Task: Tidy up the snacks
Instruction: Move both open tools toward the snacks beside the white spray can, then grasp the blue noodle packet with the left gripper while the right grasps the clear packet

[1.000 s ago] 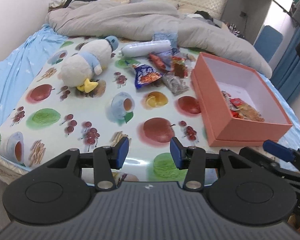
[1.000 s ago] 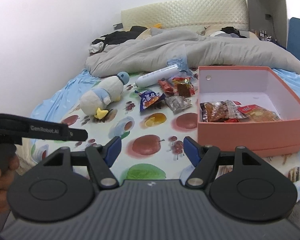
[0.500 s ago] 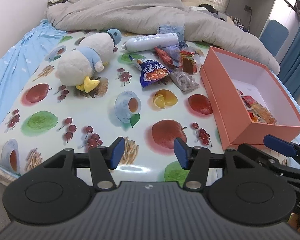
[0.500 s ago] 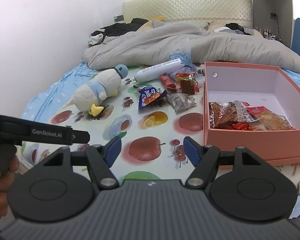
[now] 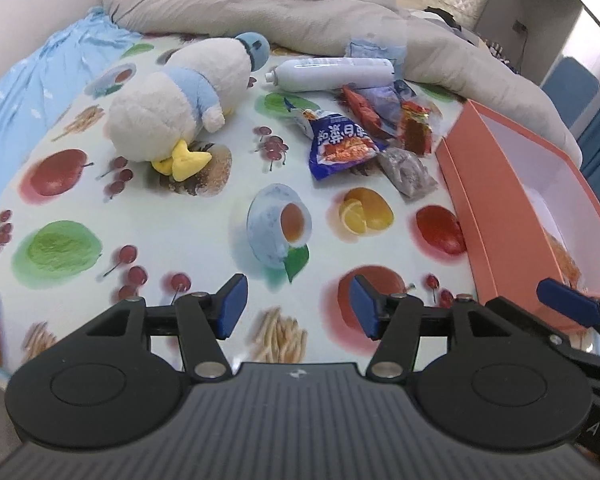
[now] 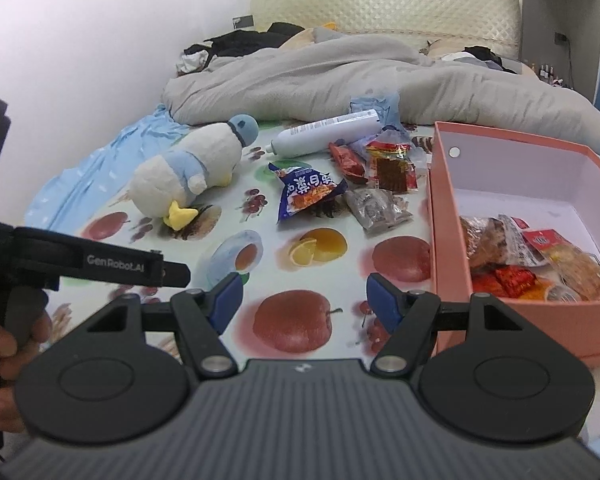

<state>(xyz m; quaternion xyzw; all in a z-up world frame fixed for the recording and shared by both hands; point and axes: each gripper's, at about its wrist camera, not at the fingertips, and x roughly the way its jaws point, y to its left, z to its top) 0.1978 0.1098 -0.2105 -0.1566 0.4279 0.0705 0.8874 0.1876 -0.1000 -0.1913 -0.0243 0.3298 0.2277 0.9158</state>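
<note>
Loose snacks lie on the fruit-print cloth (image 5: 180, 220): a blue packet (image 5: 340, 144) (image 6: 306, 192), a grey packet (image 5: 406, 168) (image 6: 378, 206), a red packet (image 5: 362, 110) (image 6: 348, 160) and a dark red one (image 5: 418, 130) (image 6: 394, 168). To their right stands an open pink box (image 5: 496, 200) (image 6: 444, 240) holding several snack packets (image 6: 532, 260). My left gripper (image 5: 298, 304) hovers open over the cloth, short of the snacks, with nothing between its jaws. My right gripper (image 6: 304, 298) is also open and empty, just left of the box's near corner.
A plush duck (image 5: 176, 112) (image 6: 188, 168) lies left of the snacks and a white bottle (image 5: 332, 74) (image 6: 324, 132) behind them. A rumpled grey duvet (image 5: 260, 4) covers the far bed. A hand (image 6: 4, 344) grips the left tool at the picture's left edge.
Both grippers have moved forward and lower toward the snack pile, which now looks larger. The left jaws have spread wider. The right jaws stayed as wide as before.
</note>
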